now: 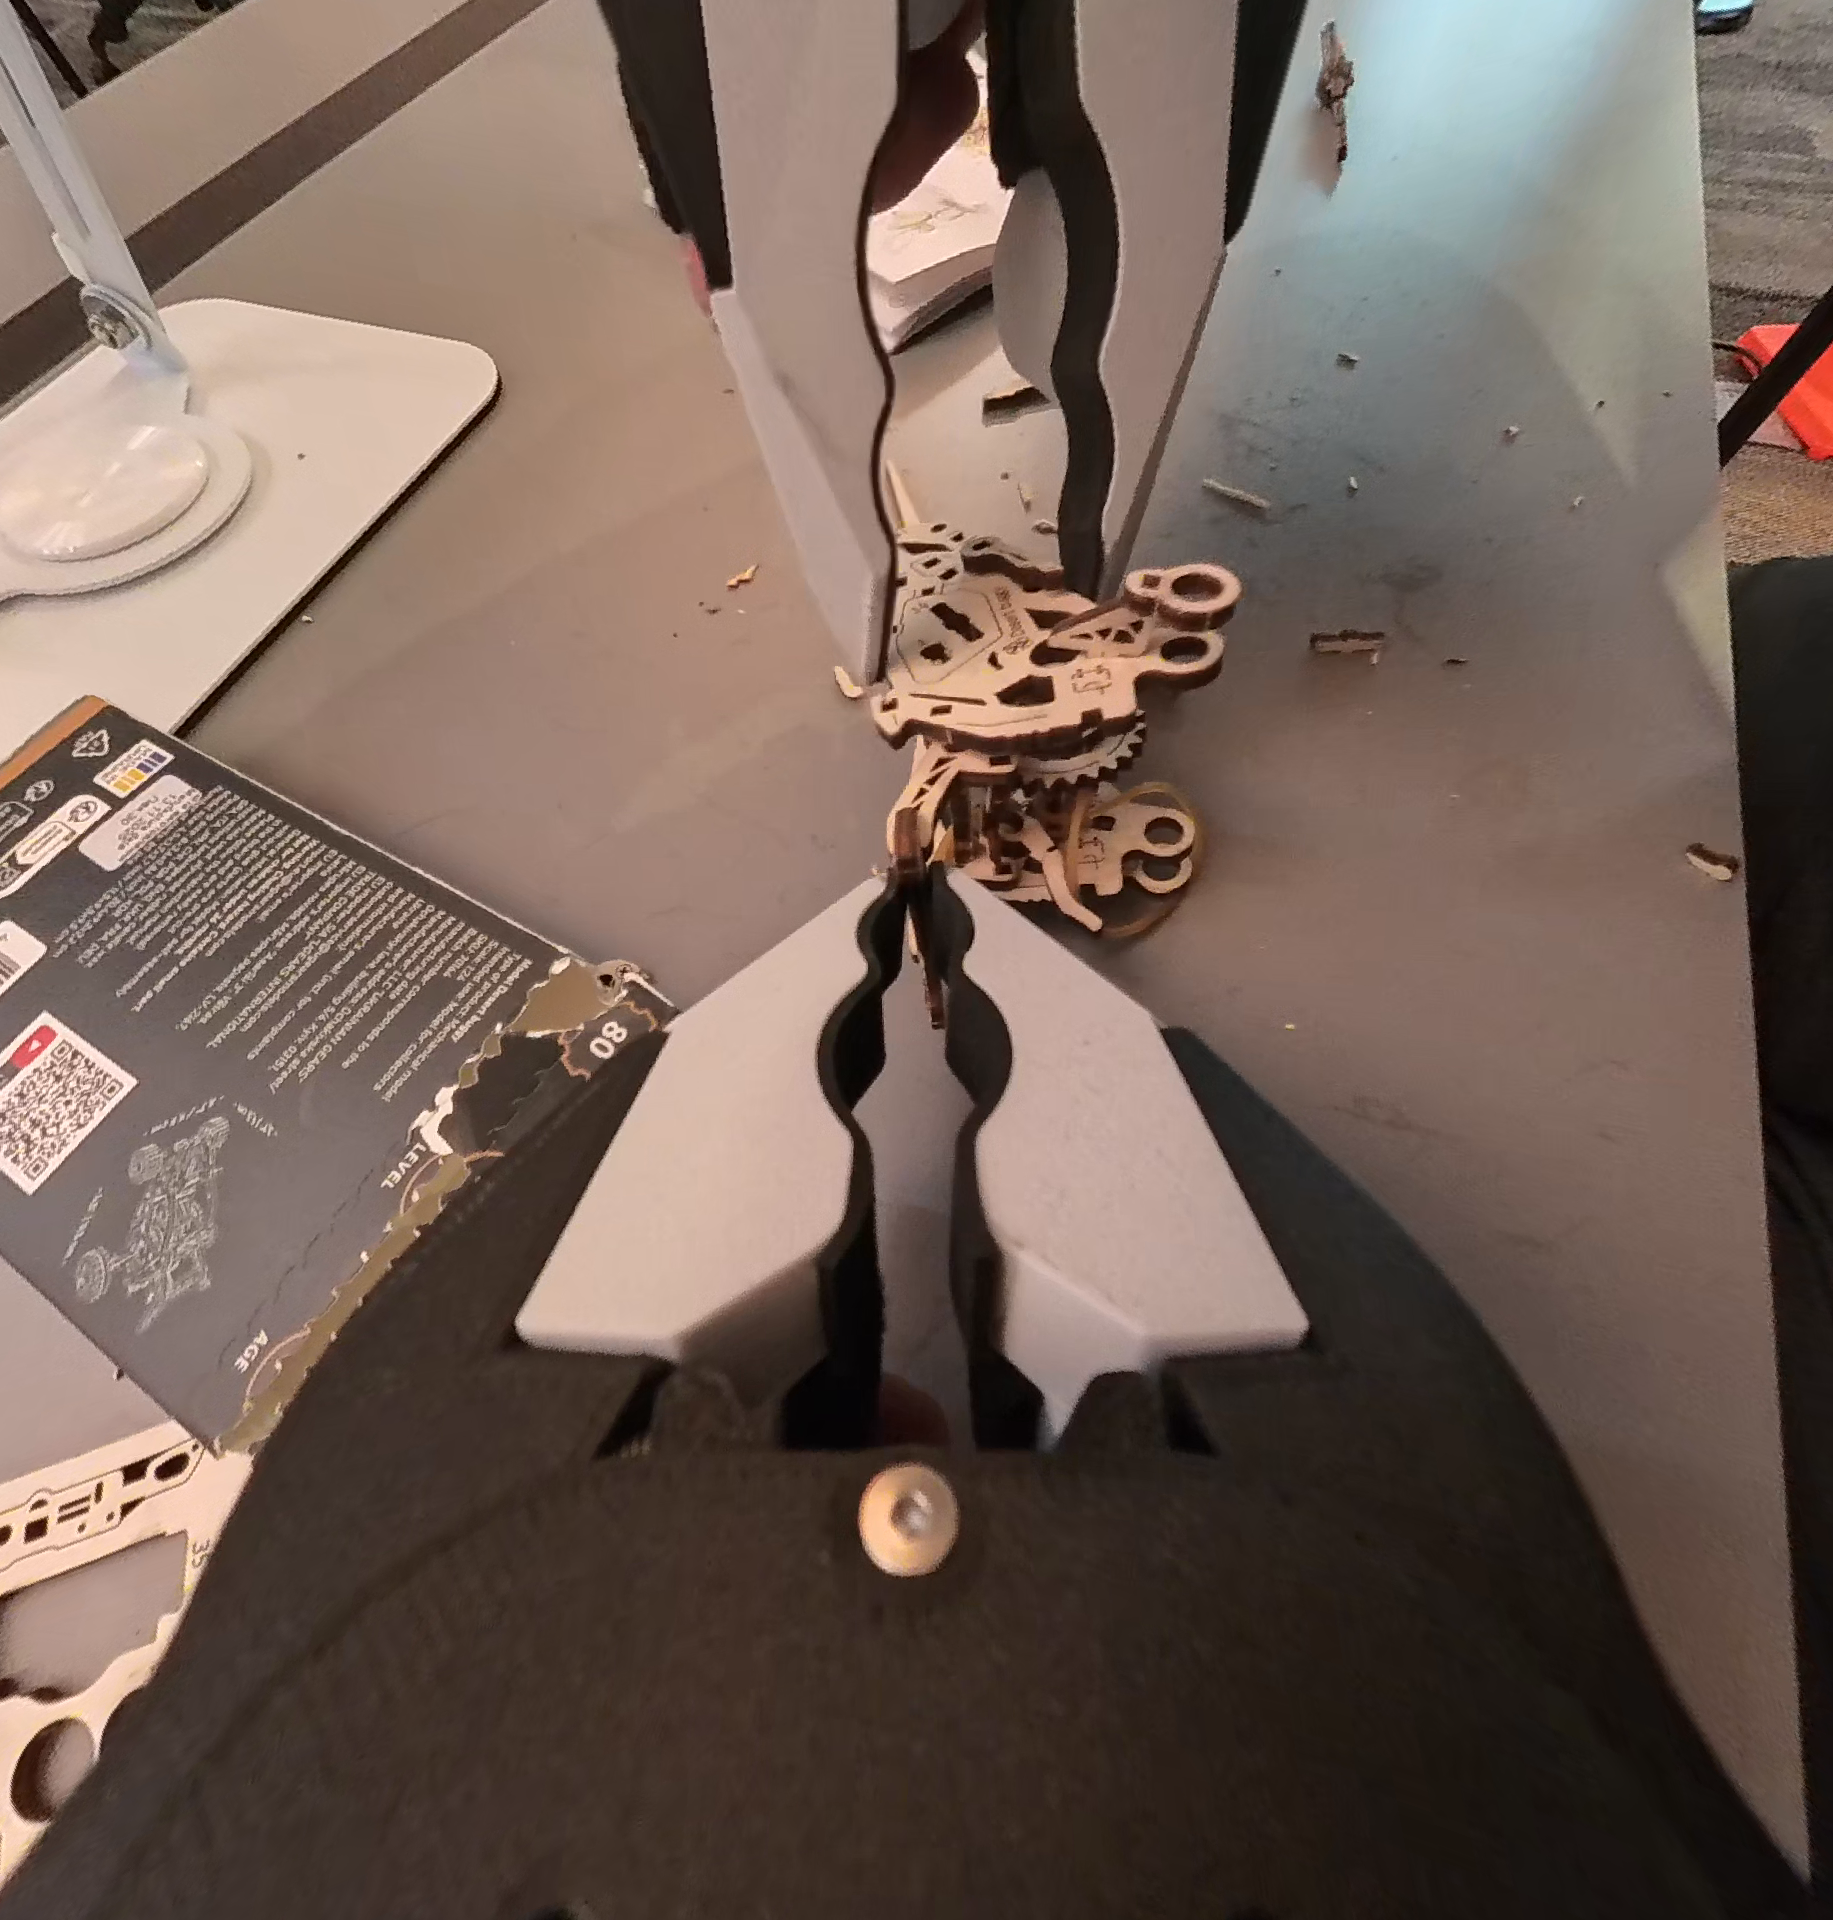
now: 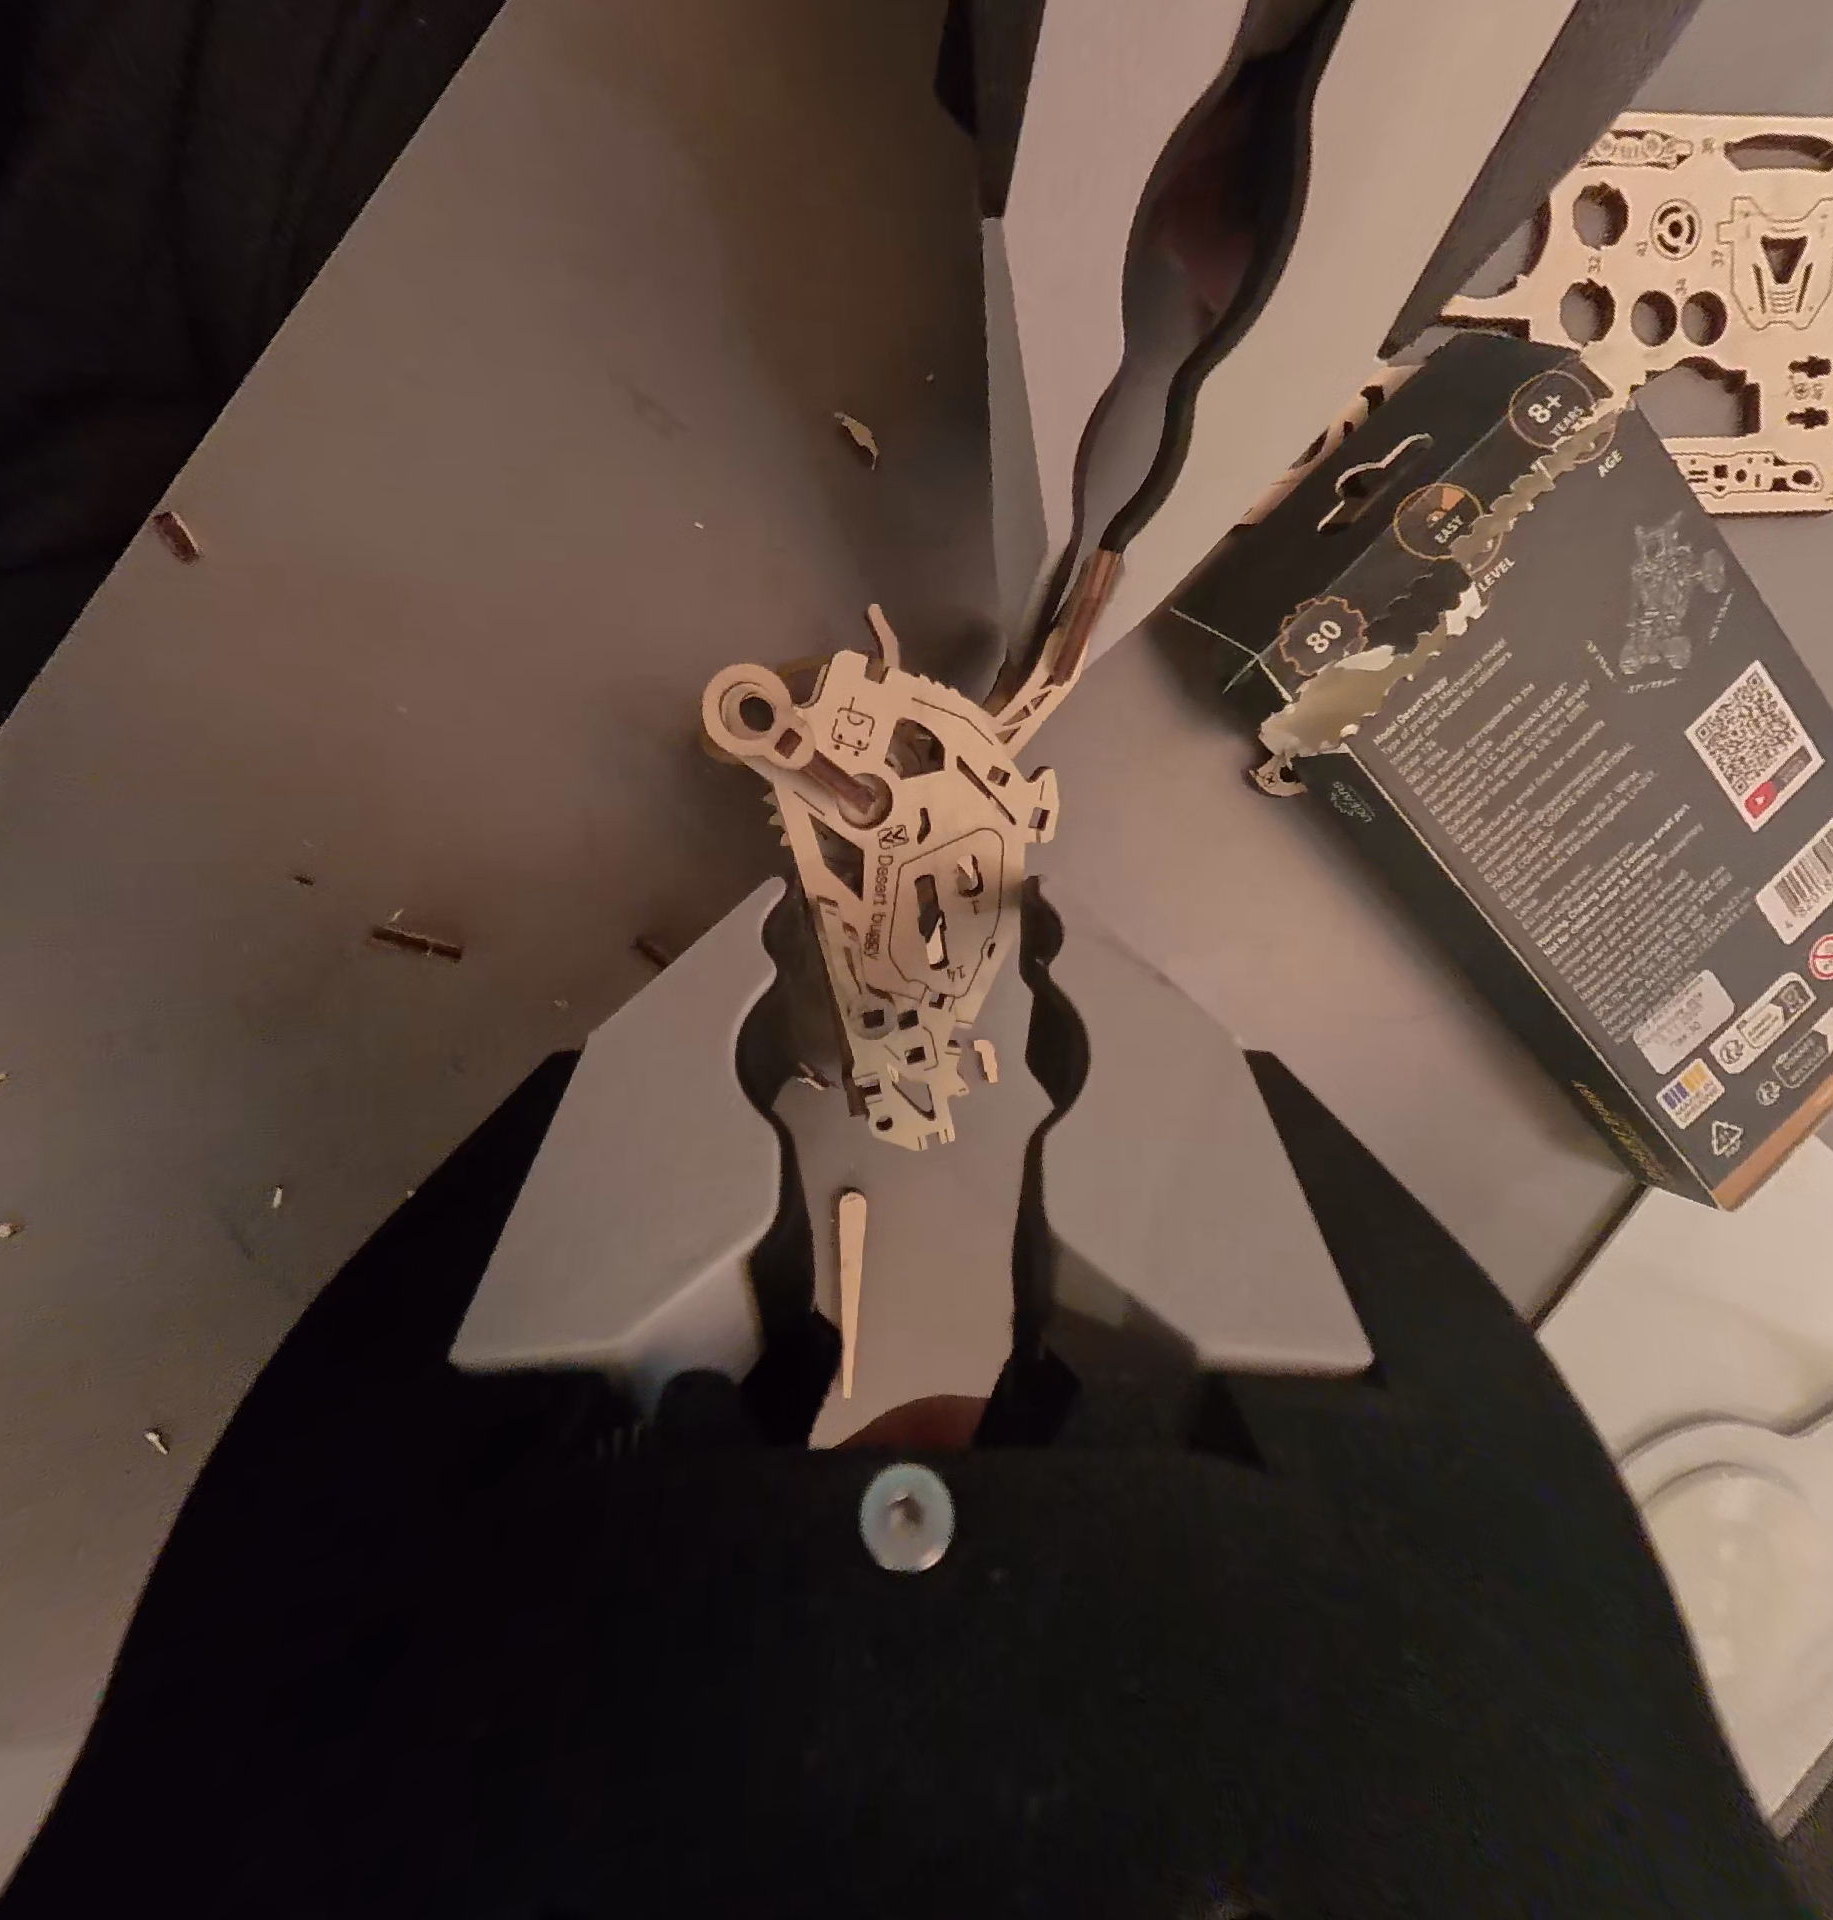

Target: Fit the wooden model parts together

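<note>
Wooden model (image 1: pixel 1037 707) sits clamped between the right tool (image 2: pixel 907 935) fingers; left tool (image 1: pixel 917 904), opposite, pinches its projecting thin piece.

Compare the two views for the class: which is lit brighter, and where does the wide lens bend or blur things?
Left wrist view: brighter and daylit, wooden model sharp, table edges bowed by the lens. Right wrist view: dimmer and warmer, the model sharp, the far left gripper soft, the box stretched toward the frame edge.
</note>
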A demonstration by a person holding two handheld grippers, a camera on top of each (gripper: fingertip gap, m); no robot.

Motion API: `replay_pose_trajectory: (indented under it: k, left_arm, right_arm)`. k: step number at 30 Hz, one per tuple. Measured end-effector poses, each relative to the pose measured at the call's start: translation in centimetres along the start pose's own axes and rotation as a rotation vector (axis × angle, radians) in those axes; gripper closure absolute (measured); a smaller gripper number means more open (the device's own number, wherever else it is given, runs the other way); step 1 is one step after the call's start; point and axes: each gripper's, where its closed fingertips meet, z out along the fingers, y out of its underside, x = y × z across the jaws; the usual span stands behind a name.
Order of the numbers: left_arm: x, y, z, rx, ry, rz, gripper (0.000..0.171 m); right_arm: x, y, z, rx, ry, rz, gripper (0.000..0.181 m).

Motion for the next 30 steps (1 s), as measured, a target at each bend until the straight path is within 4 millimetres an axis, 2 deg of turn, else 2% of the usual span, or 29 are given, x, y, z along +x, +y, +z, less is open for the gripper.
replay_pose_trajectory:
  k: [8, 12, 15, 18, 21, 25, 28, 30]
  left_arm:
    - [0.0, 0.0, 0.0, 0.001, 0.001, -0.003, 0.170]
    - [0.0, 0.0, -0.1, 0.002, 0.001, -0.004, 0.170]
    - [0.0, 0.0, -0.1, 0.002, 0.002, -0.005, 0.170]
    - [0.0, 0.0, -0.1, 0.002, 0.002, -0.007, 0.170]
    - [0.0, 0.0, -0.1, -0.003, -0.001, -0.009, 0.170]
    - [0.0, 0.0, -0.1, -0.002, 0.001, -0.011, 0.170]
    - [-0.1, 0.0, 0.0, -0.003, 0.000, -0.014, 0.170]
    - [0.0, 0.0, 0.0, -0.002, 0.004, -0.015, 0.170]
  right_arm:
    - [0.1, -0.1, 0.2, -0.005, 0.009, 0.003, 0.143]
    - [0.1, -0.1, 0.5, -0.016, 0.030, -0.001, 0.136]
    - [0.5, -0.5, -0.1, -0.002, 0.068, -0.010, 0.132]
    - [0.3, -1.4, -0.6, 0.031, 0.081, -0.031, 0.140]
    - [-0.6, -1.9, -0.1, 0.045, 0.063, -0.055, 0.147]
    - [-0.9, -2.1, -0.1, 0.067, 0.077, -0.065, 0.152]
    - [-0.9, -2.2, 0.0, 0.078, 0.095, -0.069, 0.154]
    - [-0.9, -2.1, 0.1, 0.074, 0.097, -0.051, 0.147]
